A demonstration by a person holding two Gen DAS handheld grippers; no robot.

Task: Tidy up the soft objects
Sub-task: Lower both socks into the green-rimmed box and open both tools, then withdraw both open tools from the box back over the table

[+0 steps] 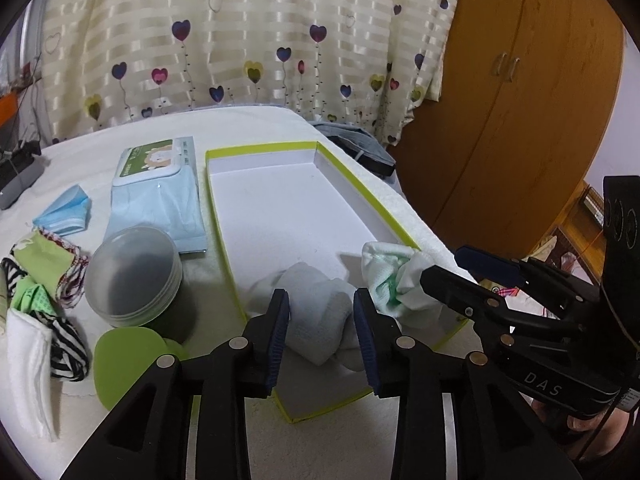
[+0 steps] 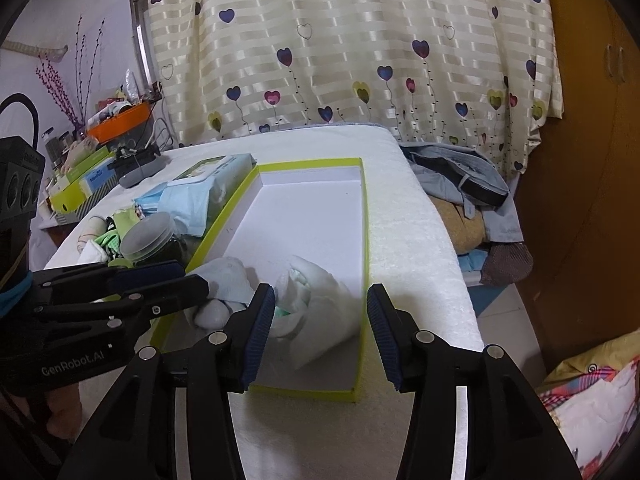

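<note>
Inside the tray (image 1: 320, 152), near corner, both socks (image 1: 316, 312) lie released for tidy storage; left gripper (image 1: 322, 336) and right gripper (image 2: 320, 332) stand open.

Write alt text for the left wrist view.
The left tongs stand open over a rolled white sock lying in a shallow white tray with a lime-green rim on a white cloth. The right tongs reach a white-and-green sock beside it; masks, a wipes pack and a lidded jar lie left.

Two socks (image 1: 320, 320) lie in the box (image 1: 224, 216); jar (image 1: 132, 276) and wipes (image 1: 156, 172) sit left of it.
</note>
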